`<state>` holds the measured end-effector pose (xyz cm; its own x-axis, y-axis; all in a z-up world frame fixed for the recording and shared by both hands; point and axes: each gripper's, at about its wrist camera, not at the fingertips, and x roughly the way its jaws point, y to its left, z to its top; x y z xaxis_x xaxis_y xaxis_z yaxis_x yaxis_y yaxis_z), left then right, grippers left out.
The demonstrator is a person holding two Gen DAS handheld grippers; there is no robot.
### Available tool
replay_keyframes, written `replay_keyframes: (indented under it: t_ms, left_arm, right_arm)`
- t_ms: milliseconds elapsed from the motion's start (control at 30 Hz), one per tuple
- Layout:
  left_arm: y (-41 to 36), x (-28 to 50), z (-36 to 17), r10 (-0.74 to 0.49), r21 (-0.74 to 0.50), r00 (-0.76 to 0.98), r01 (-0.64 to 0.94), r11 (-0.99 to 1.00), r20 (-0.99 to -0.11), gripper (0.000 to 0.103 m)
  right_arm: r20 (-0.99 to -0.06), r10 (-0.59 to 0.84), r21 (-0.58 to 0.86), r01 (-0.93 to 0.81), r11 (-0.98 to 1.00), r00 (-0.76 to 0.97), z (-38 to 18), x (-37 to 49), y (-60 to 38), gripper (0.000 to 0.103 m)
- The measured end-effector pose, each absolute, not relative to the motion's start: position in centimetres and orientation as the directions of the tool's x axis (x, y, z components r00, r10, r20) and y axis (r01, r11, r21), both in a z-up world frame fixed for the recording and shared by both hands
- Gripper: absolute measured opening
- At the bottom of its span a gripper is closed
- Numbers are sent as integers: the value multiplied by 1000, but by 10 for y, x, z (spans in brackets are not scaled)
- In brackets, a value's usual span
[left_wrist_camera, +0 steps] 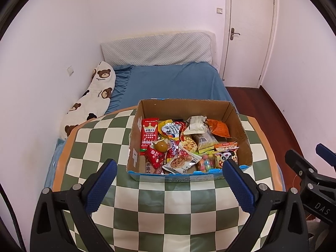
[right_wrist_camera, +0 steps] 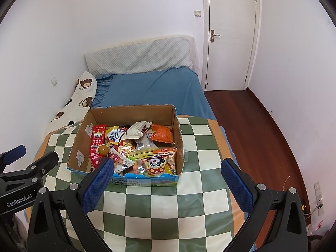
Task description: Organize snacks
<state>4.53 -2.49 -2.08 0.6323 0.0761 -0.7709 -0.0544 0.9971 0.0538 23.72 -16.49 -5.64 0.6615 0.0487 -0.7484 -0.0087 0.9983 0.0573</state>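
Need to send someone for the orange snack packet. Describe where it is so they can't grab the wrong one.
Find the cardboard box on the checkered cloth. The orange packet lies in its far right corner, against the right wall. It is the only plain orange pouch there.

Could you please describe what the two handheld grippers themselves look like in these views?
Both match: the left gripper and right gripper have black plastic frames with triangular cut-outs, silver round bolts at the pivots, and blue, finely textured pads on the fingers. Seen from the other camera, the left body reads "GenRobot.AI" in white; the right shows "DAS". No hands or sleeves are visible.
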Motion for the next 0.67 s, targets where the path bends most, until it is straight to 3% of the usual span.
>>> replay_keyframes:
  t_ms: [667]
  left_arm:
    - [-24,42,-20,90,62,630,-66,996,-771,103]
  right_arm:
    - [-747,56,57,-21,998,662,-53,236,-161,103]
